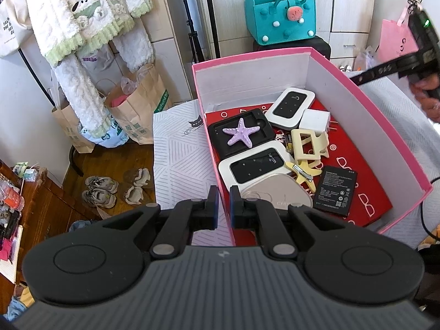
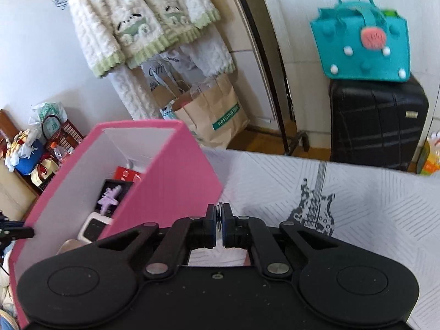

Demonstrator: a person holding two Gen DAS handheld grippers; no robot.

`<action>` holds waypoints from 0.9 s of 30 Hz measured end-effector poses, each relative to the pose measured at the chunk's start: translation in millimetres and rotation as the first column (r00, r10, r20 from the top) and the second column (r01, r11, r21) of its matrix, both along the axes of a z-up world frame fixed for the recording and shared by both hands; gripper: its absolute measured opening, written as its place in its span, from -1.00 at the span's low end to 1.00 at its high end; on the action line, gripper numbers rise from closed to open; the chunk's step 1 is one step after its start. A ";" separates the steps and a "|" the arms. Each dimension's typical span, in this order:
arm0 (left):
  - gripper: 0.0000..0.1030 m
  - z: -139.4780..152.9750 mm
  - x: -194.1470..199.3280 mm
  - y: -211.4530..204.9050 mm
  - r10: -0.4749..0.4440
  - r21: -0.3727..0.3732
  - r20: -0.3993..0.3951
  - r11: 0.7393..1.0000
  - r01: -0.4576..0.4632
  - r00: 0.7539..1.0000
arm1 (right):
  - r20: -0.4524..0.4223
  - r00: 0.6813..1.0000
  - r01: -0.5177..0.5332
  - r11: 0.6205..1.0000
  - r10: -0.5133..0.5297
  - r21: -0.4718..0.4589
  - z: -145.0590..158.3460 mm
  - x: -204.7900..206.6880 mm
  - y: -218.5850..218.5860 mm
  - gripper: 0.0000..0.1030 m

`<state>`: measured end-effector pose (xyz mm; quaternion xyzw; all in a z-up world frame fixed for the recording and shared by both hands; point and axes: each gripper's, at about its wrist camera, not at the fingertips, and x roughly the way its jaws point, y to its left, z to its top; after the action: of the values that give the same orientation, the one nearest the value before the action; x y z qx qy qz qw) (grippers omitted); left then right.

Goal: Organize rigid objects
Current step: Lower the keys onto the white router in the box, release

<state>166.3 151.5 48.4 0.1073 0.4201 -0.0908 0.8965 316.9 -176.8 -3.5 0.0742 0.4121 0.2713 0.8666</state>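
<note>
An open pink box [image 1: 371, 104] stands on the patterned sheet. It holds a purple starfish [image 1: 242, 134] on a black tray, two white pocket routers [image 1: 290, 107] [image 1: 254, 166], a white charger cube [image 1: 315, 119], cream hair clips [image 1: 309, 144], a black battery [image 1: 335, 189] and a gold compact [image 1: 277, 195]. My left gripper [image 1: 224, 206] is shut on the box's near left wall. My right gripper [image 2: 219, 220] hangs just outside the box [image 2: 170, 181], shut on a small metal coil-like ring [image 2: 219, 216] seen edge-on. In the left wrist view the right gripper [image 1: 357, 78] hovers blurred beyond the box's right rim.
A teal felt bag [image 2: 363, 46] sits on a black suitcase [image 2: 376, 126] behind the bed. Paper bags [image 1: 137, 110] and fluffy white clothing [image 1: 90, 27] hang at the left. Shoes [image 1: 100, 189] lie on the wooden floor. A cluttered wooden cabinet [image 1: 16, 200] stands at far left.
</note>
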 end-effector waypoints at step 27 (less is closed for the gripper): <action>-0.87 1.1 0.4 -7.4 -0.028 0.049 -0.005 0.998 0.028 1.000 | 0.149 0.932 -0.327 0.944 0.330 -0.045 92.3 -68.8 123.8 -0.88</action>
<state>166.7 144.1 49.5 0.1348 0.4224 -0.0933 0.8914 248.1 -53.0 88.8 -0.0253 0.3531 0.4133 0.8389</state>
